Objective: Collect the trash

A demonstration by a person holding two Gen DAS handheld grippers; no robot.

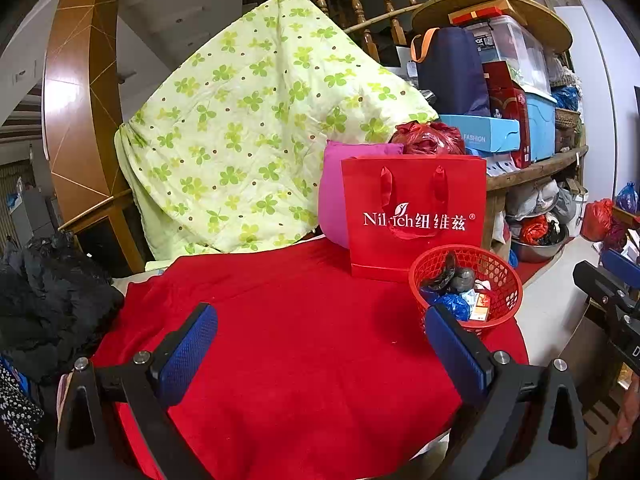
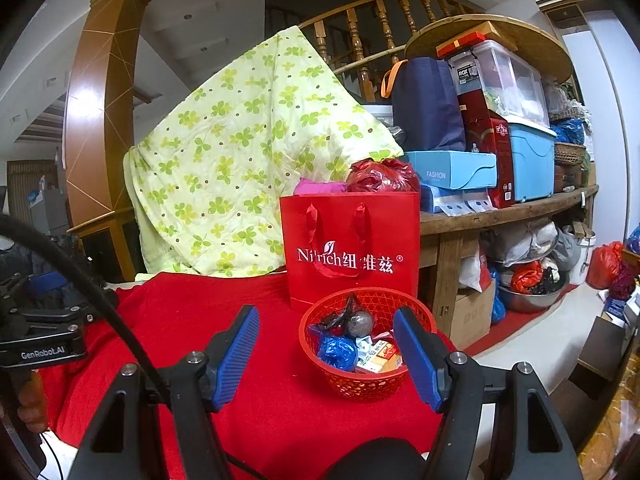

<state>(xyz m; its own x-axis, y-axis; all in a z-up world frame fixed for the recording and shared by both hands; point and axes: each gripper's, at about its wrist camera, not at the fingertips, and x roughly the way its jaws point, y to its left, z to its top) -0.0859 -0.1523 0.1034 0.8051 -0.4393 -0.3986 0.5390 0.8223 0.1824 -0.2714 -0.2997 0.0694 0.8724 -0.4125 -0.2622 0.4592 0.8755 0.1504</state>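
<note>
Standing upright | red basket [image 2: 366, 376] mouth up | trash [image 2: 338, 350] inside

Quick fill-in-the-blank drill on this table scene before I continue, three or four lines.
1. The trash sits in a red mesh ____.
2. Behind it stands a red paper ____ with ribbon handles.
3. The cloth covering the table is ____.
4. Both the left claw and right claw are open and hold ____.

Missing words: basket; bag; red; nothing
</note>
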